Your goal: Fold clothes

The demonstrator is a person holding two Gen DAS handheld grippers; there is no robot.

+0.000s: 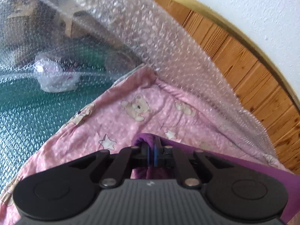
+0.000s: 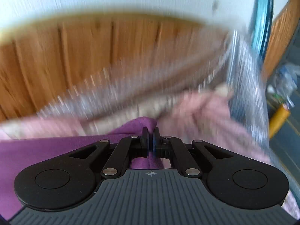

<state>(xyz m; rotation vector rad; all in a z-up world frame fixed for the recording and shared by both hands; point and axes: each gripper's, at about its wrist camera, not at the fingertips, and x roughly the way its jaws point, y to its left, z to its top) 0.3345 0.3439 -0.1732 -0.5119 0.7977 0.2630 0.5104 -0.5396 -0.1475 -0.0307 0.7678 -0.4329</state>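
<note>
**Both grippers pinching the purple cloth**

My left gripper (image 1: pixel 151 148) was clamped on a bunched edge of the purple garment (image 1: pixel 243 161), above the pink bear-print sheet (image 1: pixel 150 116). My right gripper (image 2: pixel 151 136) pinched another edge; its view was blurred.
</note>
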